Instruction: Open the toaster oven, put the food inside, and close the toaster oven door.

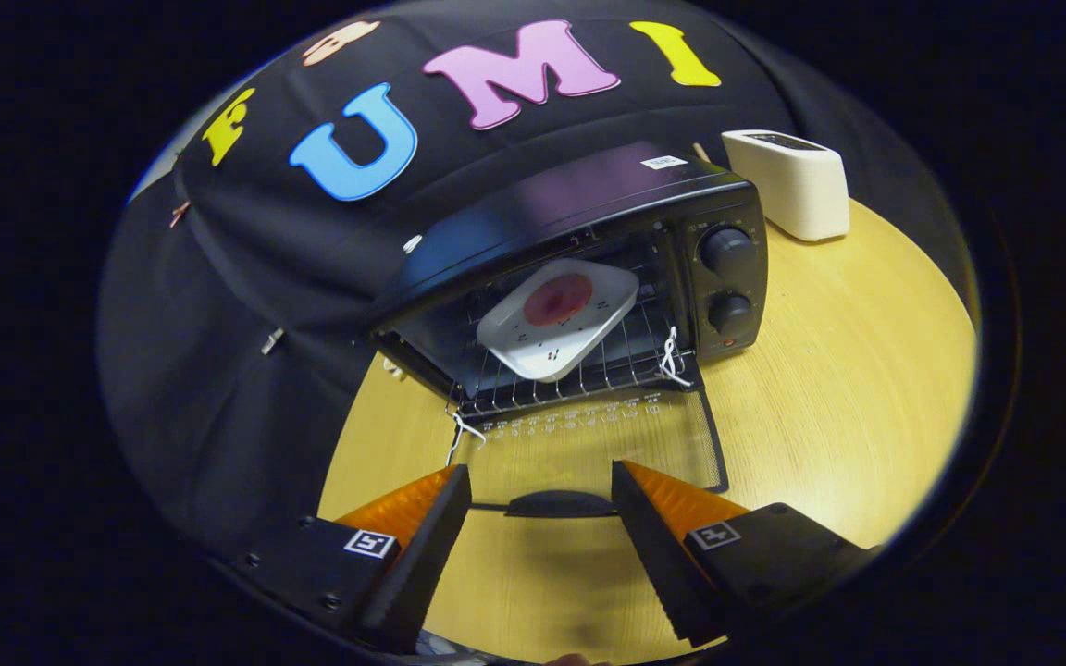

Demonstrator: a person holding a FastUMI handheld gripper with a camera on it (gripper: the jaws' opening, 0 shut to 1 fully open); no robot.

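Observation:
A black toaster oven (588, 208) stands on the wooden table with its glass door (602, 444) folded down flat toward me. On the wire rack (579, 379) inside rests a white square plate (559, 319) carrying a round reddish piece of food (557, 301). The door's dark handle (559, 505) lies between my fingertips, level with them. My gripper (542, 490) is open, its fingers spread to either side of the handle without pressing on it.
A white pop-up toaster (792, 182) stands behind the oven to its right. Two control knobs (727, 277) sit on the oven's right panel. White strings (672, 356) hang at the door hinges. Bare yellow tabletop (848, 370) stretches to the right.

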